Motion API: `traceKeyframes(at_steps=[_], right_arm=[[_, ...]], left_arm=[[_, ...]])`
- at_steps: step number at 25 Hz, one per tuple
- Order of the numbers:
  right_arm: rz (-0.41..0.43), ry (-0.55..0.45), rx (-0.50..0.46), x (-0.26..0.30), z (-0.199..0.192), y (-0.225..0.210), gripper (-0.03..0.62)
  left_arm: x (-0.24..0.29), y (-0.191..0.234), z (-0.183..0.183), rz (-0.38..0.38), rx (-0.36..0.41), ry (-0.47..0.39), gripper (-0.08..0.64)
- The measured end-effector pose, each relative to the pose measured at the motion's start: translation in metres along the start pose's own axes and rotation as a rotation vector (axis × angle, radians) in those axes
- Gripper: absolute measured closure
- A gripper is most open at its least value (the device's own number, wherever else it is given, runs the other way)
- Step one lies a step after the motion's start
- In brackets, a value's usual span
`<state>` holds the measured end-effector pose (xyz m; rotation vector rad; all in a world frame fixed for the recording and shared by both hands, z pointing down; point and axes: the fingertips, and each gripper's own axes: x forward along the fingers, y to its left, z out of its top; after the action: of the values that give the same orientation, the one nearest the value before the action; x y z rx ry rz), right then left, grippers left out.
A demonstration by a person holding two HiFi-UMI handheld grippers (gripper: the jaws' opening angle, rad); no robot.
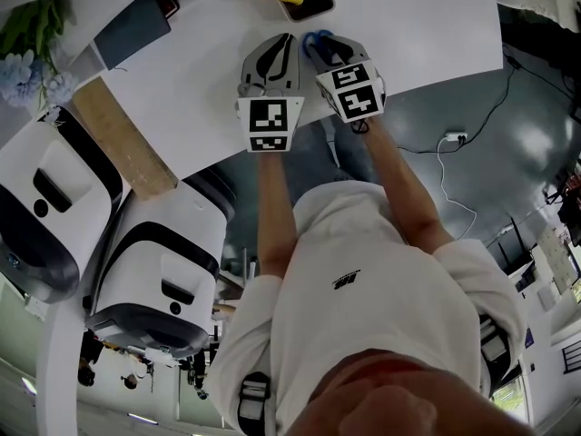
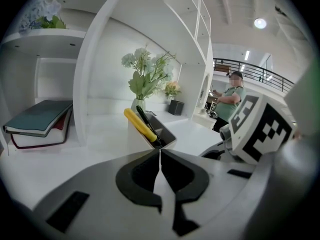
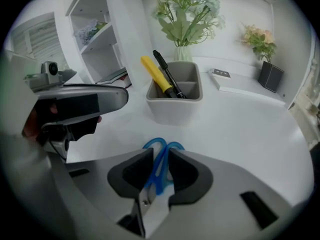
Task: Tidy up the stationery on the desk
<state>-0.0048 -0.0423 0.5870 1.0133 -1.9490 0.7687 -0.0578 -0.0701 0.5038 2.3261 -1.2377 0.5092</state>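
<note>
Blue-handled scissors (image 3: pixel 159 160), yellow marker (image 3: pixel 156 75)

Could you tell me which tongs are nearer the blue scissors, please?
Right. The right tongs grip the blue scissors; the left tongs, shut and empty, sit alongside.

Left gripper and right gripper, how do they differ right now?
The left gripper is shut on nothing; the right gripper clamps blue scissors. The left gripper's jaws touch; the right gripper's jaws are held slightly apart by the handles. Both face the grey pen holder.
</note>
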Motion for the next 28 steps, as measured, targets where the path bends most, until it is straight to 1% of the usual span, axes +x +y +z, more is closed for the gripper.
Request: traceKeyframes(at_steps=[2,7,19,28], right_arm=[[0.002,0.008,-0.007,0.001,0.000,-0.001,0.520],[0.007,0.003,0.004,-0.004,0.002,-0.002,0.526],[0.000,-0.143,-0.033,-0.054,0.047,0.002,0.529],[0.003,-0.216,-0.048,-0.084,0.070,0.005,0.531]], left_arm=[[-0.001,0.001,0.001,-0.005,0.000,-0.002,0.560],[-0.005,0.003,0.005,-0.014,0.000,-0.013,0.560],[-0.019,0.005,0.032,-0.011,0.016,-0.057,0.560],[-0.028,-0.003,0.051,-0.020,0.032,-0.083,0.560]])
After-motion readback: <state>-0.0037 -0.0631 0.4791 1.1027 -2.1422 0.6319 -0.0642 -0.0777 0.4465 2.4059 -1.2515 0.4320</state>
